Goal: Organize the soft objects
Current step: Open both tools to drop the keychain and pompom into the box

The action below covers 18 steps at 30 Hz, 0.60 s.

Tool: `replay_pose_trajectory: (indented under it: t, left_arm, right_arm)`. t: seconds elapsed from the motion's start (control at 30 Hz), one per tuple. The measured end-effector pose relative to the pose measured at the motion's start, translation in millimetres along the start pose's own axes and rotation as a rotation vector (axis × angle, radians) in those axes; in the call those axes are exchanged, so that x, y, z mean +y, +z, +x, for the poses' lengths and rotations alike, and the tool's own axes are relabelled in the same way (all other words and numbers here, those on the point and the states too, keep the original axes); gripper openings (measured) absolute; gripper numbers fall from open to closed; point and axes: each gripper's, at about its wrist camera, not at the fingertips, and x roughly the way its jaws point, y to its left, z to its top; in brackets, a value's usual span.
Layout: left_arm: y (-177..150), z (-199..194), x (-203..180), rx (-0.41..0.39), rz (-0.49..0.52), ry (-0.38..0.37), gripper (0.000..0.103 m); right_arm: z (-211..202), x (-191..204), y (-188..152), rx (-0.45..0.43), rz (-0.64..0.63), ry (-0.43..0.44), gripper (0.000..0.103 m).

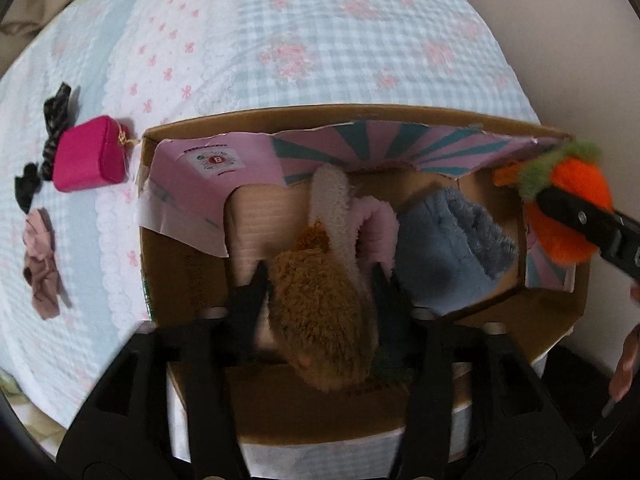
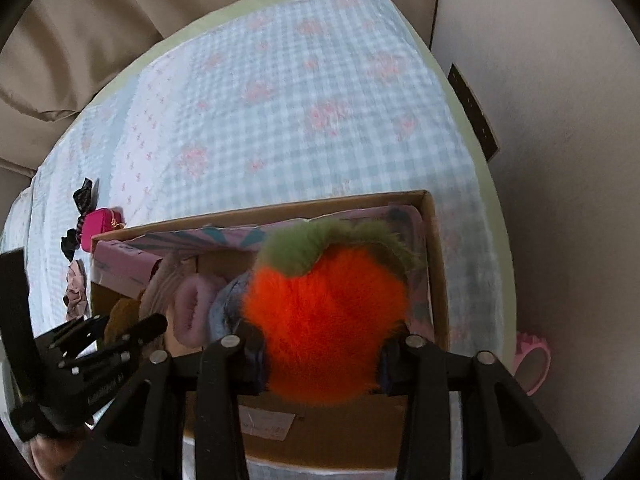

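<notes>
A bed [image 2: 320,120] under a blue-checked floral quilt [image 1: 320,40] stands against a pale wall [image 2: 560,80], beige curtains [image 2: 120,20] behind.

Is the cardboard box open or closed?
Open. The cardboard box has no lid on top, and the fuzzy blue and pink things inside show.

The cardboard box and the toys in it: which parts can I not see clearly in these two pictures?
- Floor of the cardboard box, both views: covered by the brown plush toy, a pink one and a blue one.
- Right wrist view: the orange plush toy between the right gripper jaws hides the box's right half.
- Left wrist view: the box's near wall is hidden behind the left gripper.
- Label on the box's pink flap: too small to read.
</notes>
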Motion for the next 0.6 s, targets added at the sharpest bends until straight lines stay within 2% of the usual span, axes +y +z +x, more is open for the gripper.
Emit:
replay_pose_trajectory:
  t: [0.03, 0.07, 0.1, 0.13, 0.37, 0.6]
  left_arm:
    - [-1, -1, -4, 0.003, 0.016, 0.013, 0.103]
    - [-1, -3, -8, 0.005, 0.032, 0.027, 0.103]
    - [-1, -4, -9, -0.001, 0.04, 0.034, 0.103]
    - [-4, -10, -13, -0.029, 0.058, 0.046, 0.103]
    - [-15, -11, -20, -0.007, 0.108, 0.05, 0.103]
    - [-17, -33, -17, -0.044, 0.102, 0.026, 0.103]
  right_arm:
    - [2, -1, 1, 0.005, 0.009, 0.007, 0.048]
    - [4, -2, 1, 0.007, 0.018, 0.014, 0.068]
    - [5, -2, 2, 0.008, 0.022, 0.021, 0.083]
    - [5, -2, 2, 0.005, 0.021, 0.031, 0.103]
    - [2, 1, -4, 0.004, 0.016, 0.048, 0.103]
    - [-23, 6, -13, -0.042, 0.0, 0.017, 0.103]
